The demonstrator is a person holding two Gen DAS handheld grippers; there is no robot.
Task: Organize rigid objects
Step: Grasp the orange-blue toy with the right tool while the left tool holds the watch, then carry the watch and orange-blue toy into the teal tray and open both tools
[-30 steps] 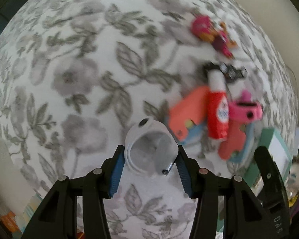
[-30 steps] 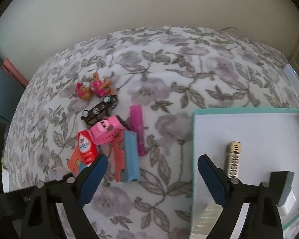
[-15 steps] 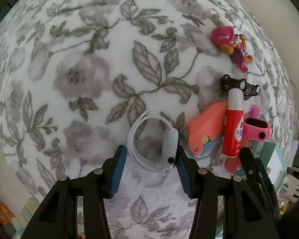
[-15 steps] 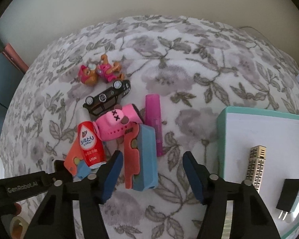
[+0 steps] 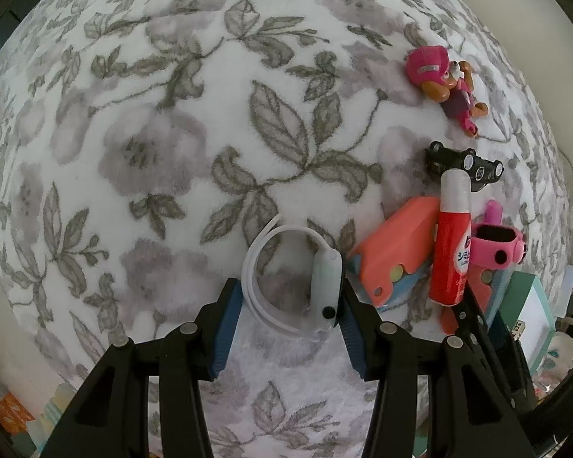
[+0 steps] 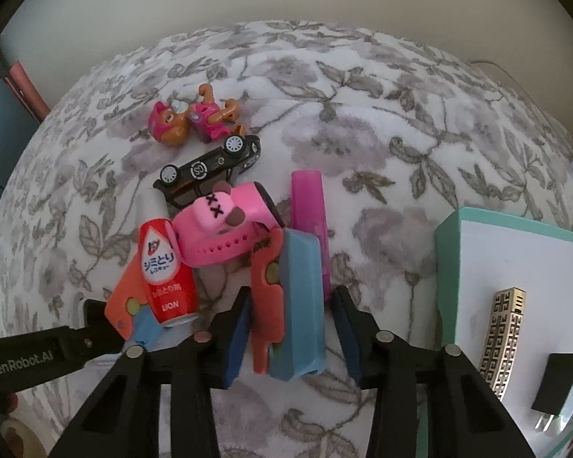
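Note:
My left gripper (image 5: 290, 305) points straight down and is shut on a white smartwatch (image 5: 326, 286), which rests on the floral blanket. My right gripper (image 6: 290, 328) straddles an orange-and-blue block (image 6: 298, 294). Its jaws are closing, with a thin gap still showing at the right pad. Beside that block lie a red bottle (image 6: 166, 274), a pink watch (image 6: 225, 229), a magenta tube (image 6: 309, 206), a black toy car (image 6: 210, 175) and a pink pup figure (image 6: 191, 120). A second orange piece (image 5: 393, 244) lies under the bottle.
A teal box (image 6: 450, 259) with a white floor stands to the right of the pile and holds a gold tower model (image 6: 504, 339) and a black plug (image 6: 557, 385). The left gripper's black body (image 6: 38, 351) crosses the lower left. A cream wall lies behind the blanket.
The left gripper has come down, and the white watch now lies on the blanket. The right gripper has moved left from the box to the pile, and its jaws have narrowed around the orange-and-blue block.

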